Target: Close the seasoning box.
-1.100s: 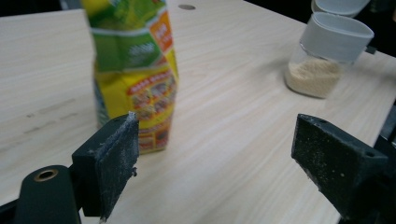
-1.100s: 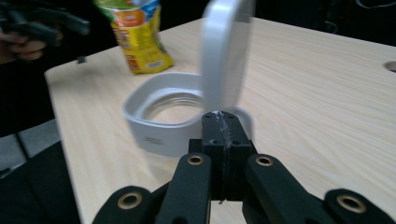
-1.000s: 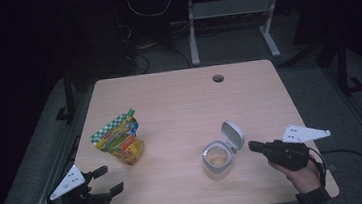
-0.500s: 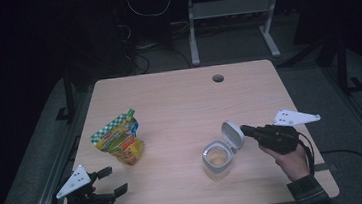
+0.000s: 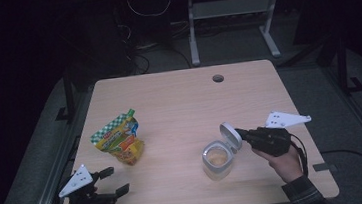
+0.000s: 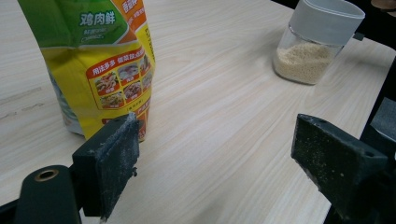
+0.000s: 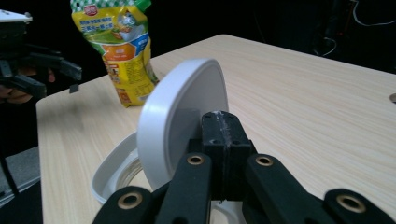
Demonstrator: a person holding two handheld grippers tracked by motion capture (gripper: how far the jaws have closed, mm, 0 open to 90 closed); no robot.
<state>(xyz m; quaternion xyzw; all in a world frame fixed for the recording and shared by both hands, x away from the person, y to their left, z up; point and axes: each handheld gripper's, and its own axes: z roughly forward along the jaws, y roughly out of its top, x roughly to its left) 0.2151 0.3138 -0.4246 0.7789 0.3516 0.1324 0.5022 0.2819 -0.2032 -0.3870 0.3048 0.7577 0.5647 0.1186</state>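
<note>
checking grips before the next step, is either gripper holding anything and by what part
Nothing is held. The right gripper is shut, its tip against the back of the jar's raised flip lid, pushing, not pinching. The left gripper stands open near the seasoning pouch.

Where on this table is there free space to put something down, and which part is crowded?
The far half of the table, between the round hole and the pouch, is bare. So is the middle strip between the pouch and the jar. It is crowded near the jar, where the right gripper meets the raised lid, and at the near left corner by the left gripper.
</note>
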